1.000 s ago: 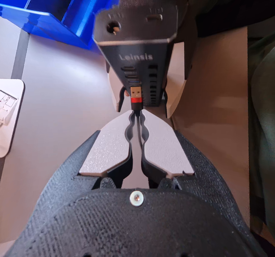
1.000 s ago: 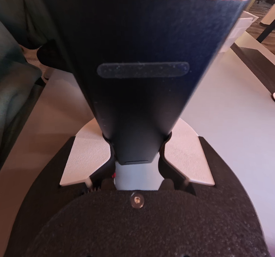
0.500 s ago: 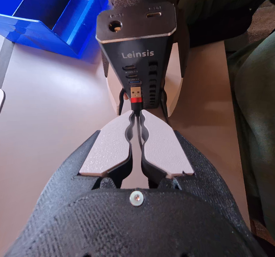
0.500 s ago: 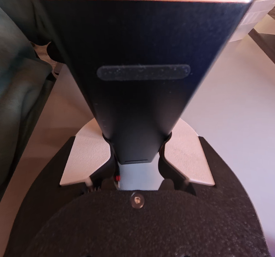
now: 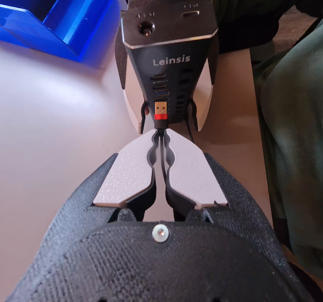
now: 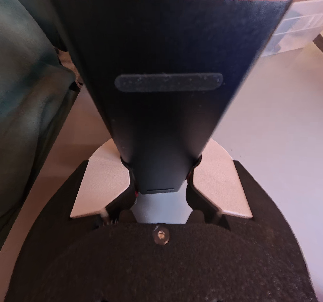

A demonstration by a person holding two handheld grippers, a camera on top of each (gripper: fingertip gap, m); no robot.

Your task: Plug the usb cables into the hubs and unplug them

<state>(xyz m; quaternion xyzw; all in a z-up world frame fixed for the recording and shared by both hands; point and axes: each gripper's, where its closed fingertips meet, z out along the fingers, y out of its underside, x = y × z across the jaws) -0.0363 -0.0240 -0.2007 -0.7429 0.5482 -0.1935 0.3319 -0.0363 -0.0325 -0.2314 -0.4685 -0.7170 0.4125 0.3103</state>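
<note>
Pale tabletop (image 5: 52,118) fills the left of the left wrist view, and the left gripper (image 5: 161,132) is pinched on a thin black USB cable (image 5: 161,153) with a gold and red plug (image 5: 161,110). Straight above the plug in the frame, the long black metal hub (image 5: 170,62) runs up and away, clamped at its near end by the right gripper (image 6: 160,176). I think the plug must go straight forward into a port.

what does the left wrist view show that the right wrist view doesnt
Only the left wrist view: the gold-and-red usb plug held by the left gripper, the hub's port row, the blue plastic bin.
Only the right wrist view: the hub's plain underside with a dark rubber strip, a clear storage box.
Both: the black hub clamped by the right gripper.
</note>
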